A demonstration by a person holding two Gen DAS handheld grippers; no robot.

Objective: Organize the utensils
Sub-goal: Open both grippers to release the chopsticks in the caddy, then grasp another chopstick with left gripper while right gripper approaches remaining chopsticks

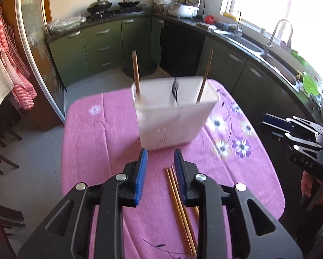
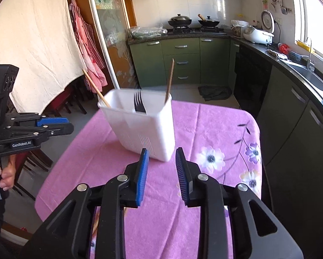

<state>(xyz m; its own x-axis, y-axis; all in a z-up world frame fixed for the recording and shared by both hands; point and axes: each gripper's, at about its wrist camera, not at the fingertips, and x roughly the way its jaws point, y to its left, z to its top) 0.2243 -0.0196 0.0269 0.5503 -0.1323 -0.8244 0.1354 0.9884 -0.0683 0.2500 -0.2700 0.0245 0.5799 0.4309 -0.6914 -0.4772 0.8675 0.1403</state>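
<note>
The left claw (image 1: 160, 161) is hovering spread and empty, and the right claw (image 2: 162, 161) is doing the same. Loose chopsticks (image 1: 178, 202) are lying on the pink-clothed counter (image 1: 109, 151), nearer than the white caddy (image 1: 174, 116) — thin, stiff, light and likely slippery, so pinching mid-length looks safest. Inside the caddy, a fork (image 1: 175, 90) and two wooden sticks are standing.
</note>
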